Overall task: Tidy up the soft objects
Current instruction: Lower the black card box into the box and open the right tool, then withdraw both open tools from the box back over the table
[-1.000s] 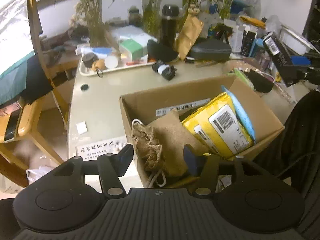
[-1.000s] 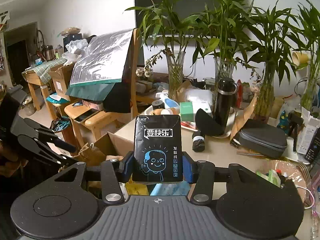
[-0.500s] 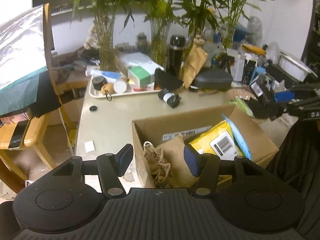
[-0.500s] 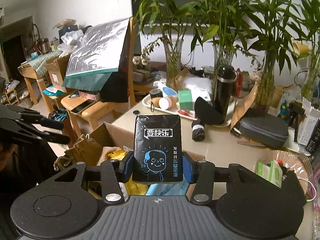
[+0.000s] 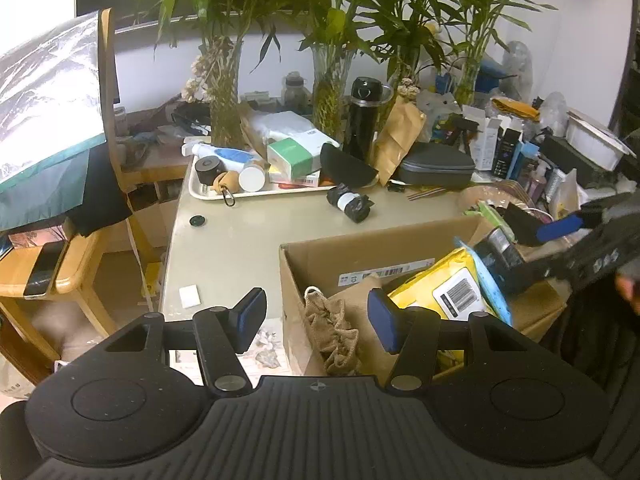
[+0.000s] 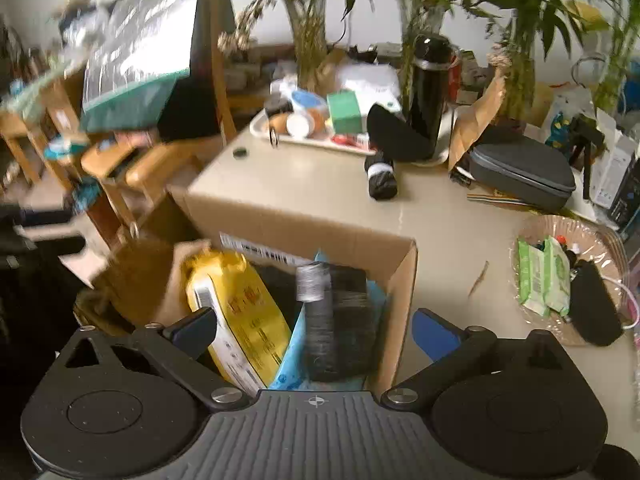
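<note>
An open cardboard box [image 6: 320,232] sits at the table's near edge. It holds a yellow pack [image 6: 240,320], a blue pack [image 6: 296,352] and a burlap drawstring bag [image 5: 336,332]. My right gripper [image 6: 316,332] points down into the box and its jaws are opening. The black packet [image 6: 332,320] is blurred between the spread fingers, free of both pads, and lies on the packs inside. My left gripper [image 5: 316,318] hovers open over the box's left corner with nothing between its fingers. The left wrist view also shows the black packet [image 5: 498,252] at the box's right side.
Behind the box lie a roll of black bags [image 5: 348,202], a white tray [image 5: 208,194] of bottles, a black flask [image 5: 364,116] and a grey case [image 5: 436,166]. A basket [image 6: 532,232] with wet wipes stands right. A wooden chair [image 5: 60,264] stands left of the table.
The right gripper dipped down over the box and spread its jaws, letting go of the black packet, which dropped in. The left gripper only tilted slightly.
</note>
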A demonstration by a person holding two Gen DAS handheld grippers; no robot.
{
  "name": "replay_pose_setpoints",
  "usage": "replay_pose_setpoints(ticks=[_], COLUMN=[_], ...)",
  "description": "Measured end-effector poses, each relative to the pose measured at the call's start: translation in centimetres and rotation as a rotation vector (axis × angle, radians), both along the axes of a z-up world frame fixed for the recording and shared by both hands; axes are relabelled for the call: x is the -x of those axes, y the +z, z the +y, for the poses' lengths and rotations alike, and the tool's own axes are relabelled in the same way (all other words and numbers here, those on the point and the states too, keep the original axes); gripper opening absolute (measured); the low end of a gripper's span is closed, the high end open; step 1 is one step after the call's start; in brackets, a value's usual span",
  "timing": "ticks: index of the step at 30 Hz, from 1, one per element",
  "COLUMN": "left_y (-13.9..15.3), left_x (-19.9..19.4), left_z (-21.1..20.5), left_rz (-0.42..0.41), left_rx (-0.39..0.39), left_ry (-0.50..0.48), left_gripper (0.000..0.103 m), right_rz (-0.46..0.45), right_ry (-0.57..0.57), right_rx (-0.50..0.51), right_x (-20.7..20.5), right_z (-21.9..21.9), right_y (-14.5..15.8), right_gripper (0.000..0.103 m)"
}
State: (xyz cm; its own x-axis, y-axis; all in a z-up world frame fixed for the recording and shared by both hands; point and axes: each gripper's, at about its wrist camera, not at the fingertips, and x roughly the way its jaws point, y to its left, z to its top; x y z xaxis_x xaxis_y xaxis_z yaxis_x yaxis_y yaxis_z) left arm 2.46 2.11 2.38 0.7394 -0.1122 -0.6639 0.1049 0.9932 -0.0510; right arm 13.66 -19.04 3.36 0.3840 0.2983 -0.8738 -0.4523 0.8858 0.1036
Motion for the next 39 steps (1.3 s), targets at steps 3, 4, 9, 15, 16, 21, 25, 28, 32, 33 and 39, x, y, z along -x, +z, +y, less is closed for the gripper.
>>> replay_pose_setpoints(ticks=[3,4,9,15,16,21,25,28,32,33,39], left_y=[0.0,0.0,-0.2,-0.2,-0.2,0.0,0.2,0.6,1.7,2.0,4.4], left_x=[0.0,-0.1,-0.4,-1.2,-1.3,-1.8,-2.4,-3.0,-3.7,-3.8,-3.4], left_z=[0.0,0.0,-0.1,-0.2,-0.2,-0.1,0.2,0.7,1.8,2.1,4.1], left_rz=[0.001,0.001,0.003,0.002,-0.001,-0.019,-0.037,-0.041,-0.062,-0.068,-0.117], left_rx=[-0.003,-0.007,-0.024,-0.01,-0.01,0.001,0.012,0.021,0.015,0.012,-0.006], left_ry=[-0.004,-0.005,-0.001,-0.005,-0.007,-0.011,0.009,0.006,0.016,0.027,0.109], left_gripper=[0.055,0.055,0.055,0.056,0.056,0.058,0.071,0.072,0.072,0.072,0.072], right_rz=[0.01,0.01,-0.008,-0.045,-0.048,-0.064,-0.085,-0.108,-0.151,-0.16,-0.183], right_ry=[-0.011,-0.014,-0.04,-0.058,-0.062,-0.089,-0.098,-0.099,-0.083,-0.08,-0.109], right_rx=[0.048,0.05,0.05,0.04,0.04,0.015,-0.008,-0.021,-0.076,-0.083,-0.094], right_x=[0.1,0.1,0.0,-0.2,-0.3,-0.9,-1.4,-1.7,-2.0,-2.1,-2.5], right_z=[0.3,0.2,-0.3,-1.1,-1.3,-2.1,-2.3,-2.3,-2.6,-2.6,-2.5], right_y=[-0.6,-0.8,-0.7,-0.3,-0.2,-0.2,0.0,0.1,0.2,0.0,-0.2], right_gripper=[0.103,0.103,0.103,0.103,0.103,0.103,0.103,0.103,0.103,0.103,0.103])
